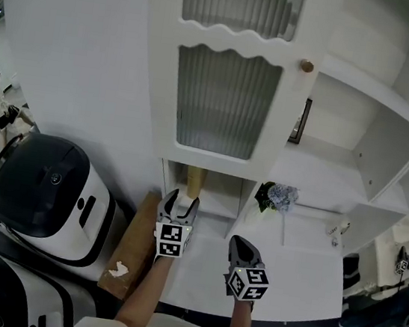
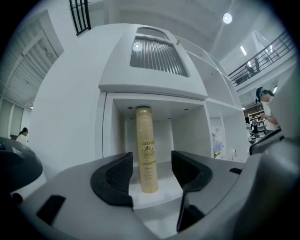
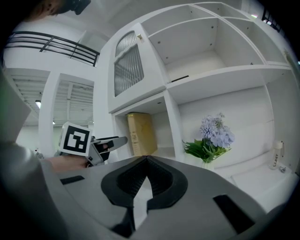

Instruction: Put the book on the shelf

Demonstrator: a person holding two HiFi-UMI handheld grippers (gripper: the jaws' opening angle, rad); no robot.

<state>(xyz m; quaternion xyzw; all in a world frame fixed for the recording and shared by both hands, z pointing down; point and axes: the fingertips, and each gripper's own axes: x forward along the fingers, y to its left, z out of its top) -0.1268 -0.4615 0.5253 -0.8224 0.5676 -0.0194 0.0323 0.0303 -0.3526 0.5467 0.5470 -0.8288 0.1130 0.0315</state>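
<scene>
A tan book [image 1: 195, 181] stands upright in the low white compartment [image 1: 214, 206] under the ribbed-glass door. In the left gripper view the book [image 2: 146, 154] shows spine-on with gold print, just beyond the jaws and apart from them. My left gripper [image 1: 182, 203] [image 2: 151, 173] is open in front of that compartment, with nothing between its fingers. My right gripper [image 1: 240, 245] [image 3: 146, 176] hangs lower and to the right, shut and empty. The right gripper view shows the book [image 3: 142, 133] and the left gripper [image 3: 101, 143] to its left.
A vase of pale blue flowers [image 1: 279, 197] [image 3: 213, 140] stands in the neighbouring bay, with a small bottle [image 3: 276, 159] further right. The ribbed-glass door [image 1: 224, 101] with its knob [image 1: 306, 65] hangs above. White-and-black appliances [image 1: 42, 193] and a wooden plank [image 1: 130, 243] lie at left.
</scene>
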